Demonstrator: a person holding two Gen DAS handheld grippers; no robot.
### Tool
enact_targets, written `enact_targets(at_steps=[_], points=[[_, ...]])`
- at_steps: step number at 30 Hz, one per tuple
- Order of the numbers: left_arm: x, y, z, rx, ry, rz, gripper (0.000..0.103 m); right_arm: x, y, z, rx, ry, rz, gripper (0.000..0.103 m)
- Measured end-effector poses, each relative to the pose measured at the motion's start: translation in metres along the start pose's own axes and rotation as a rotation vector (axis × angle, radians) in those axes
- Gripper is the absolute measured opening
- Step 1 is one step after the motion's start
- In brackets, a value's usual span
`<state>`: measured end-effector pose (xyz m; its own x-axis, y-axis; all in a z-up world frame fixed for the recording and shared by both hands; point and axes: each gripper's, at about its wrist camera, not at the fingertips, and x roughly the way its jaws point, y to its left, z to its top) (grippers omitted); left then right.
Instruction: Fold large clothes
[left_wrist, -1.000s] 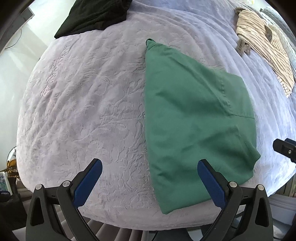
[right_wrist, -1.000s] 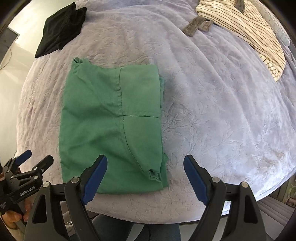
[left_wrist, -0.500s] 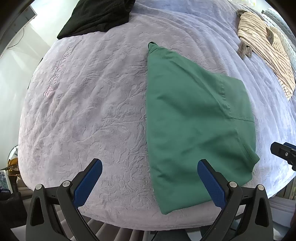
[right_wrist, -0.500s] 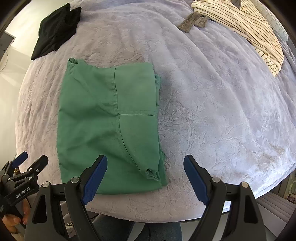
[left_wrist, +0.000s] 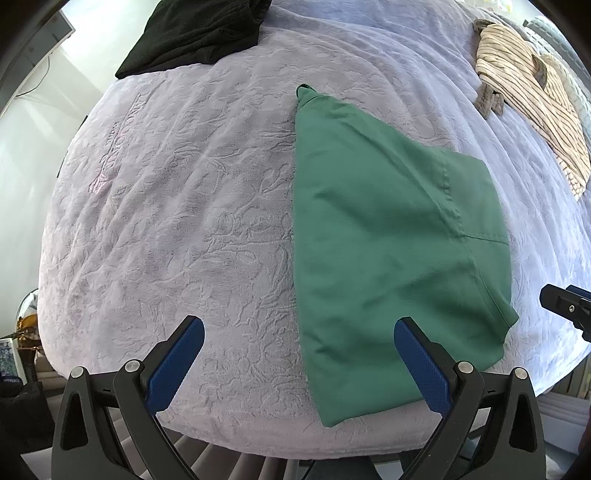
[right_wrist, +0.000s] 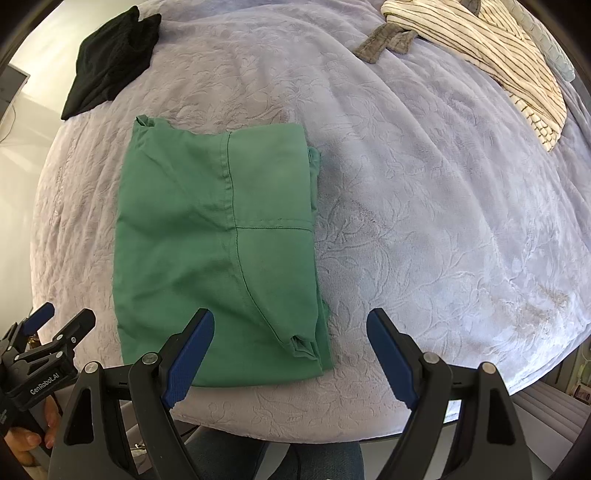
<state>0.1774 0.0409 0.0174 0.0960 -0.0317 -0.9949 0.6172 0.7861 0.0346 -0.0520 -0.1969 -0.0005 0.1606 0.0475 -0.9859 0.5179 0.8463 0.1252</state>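
Bedspread (right_wrist: 424, 229) lavender, embossed; pale wall (left_wrist: 22, 155) beyond.

Green garment (right_wrist: 218, 251), folded into a flat rectangle, seams showing, on lavender bedspread (right_wrist: 424, 229)

A lavender embossed bedspread (right_wrist: 424, 229) covers the bed, with a pale sunlit wall (left_wrist: 33, 155) beside it.

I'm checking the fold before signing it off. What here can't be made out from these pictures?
- Green garment: its underside and inner layers, hidden by its top layer, both views.
- Striped garment: cut off by the edge, right wrist view.
- Black garment: cut off at the top, left wrist view.
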Motion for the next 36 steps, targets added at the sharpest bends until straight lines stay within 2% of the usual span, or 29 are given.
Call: enact_targets(at_steps=[36], points=[[-0.0003, 0.0015, -0.0017, 0.000, 0.003, 0.007, 0.103, -0.0002, 0.0075, -0.0022, 0.000, -0.002, 0.006, 0.087]])
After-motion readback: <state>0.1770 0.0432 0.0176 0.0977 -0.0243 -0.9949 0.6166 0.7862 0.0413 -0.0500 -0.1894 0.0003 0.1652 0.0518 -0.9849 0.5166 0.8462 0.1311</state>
